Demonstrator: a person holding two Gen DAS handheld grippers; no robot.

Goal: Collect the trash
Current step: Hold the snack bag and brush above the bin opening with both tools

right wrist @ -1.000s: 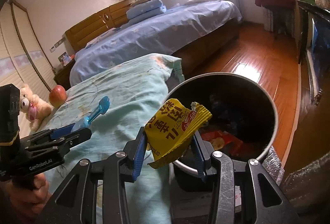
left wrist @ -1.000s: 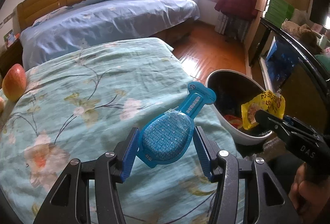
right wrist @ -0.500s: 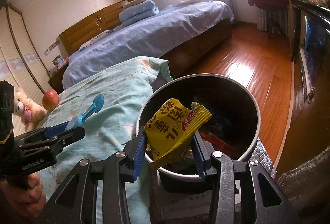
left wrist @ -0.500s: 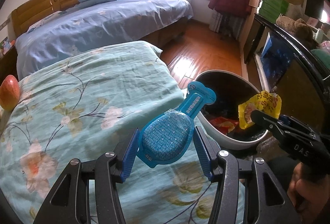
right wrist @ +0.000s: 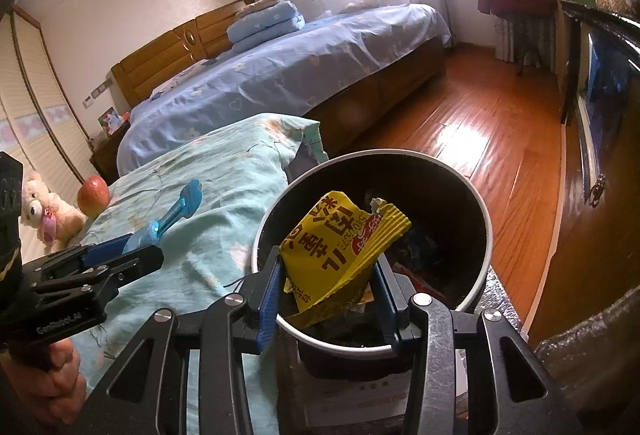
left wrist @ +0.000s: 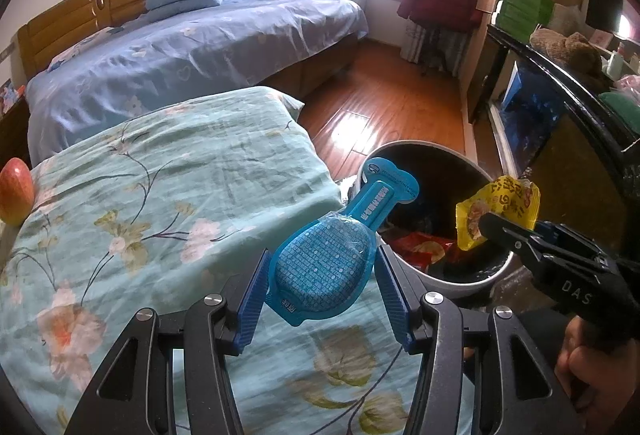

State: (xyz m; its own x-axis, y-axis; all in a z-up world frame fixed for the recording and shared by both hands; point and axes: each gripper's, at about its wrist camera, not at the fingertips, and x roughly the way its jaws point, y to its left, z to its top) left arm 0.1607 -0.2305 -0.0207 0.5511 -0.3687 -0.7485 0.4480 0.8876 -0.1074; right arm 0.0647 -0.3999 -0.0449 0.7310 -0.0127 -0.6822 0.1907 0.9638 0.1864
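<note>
Trash: one yellow wrapper (right wrist: 344, 247), one blue packet (left wrist: 324, 271); one bin (right wrist: 478, 203)

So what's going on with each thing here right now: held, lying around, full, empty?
Left tool: shut on the blue packet.
Blue packet: held up, over the bed edge.
Right tool: shut on the yellow wrapper.
Yellow wrapper: crumpled, held over the bin.
Trash bin: open, some trash inside.
Apple: whole, lying on the floral bed.
Teddy bear: beside the apple.

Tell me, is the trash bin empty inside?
No, the trash bin already holds a red wrapper and other dark scraps at its bottom.
</note>
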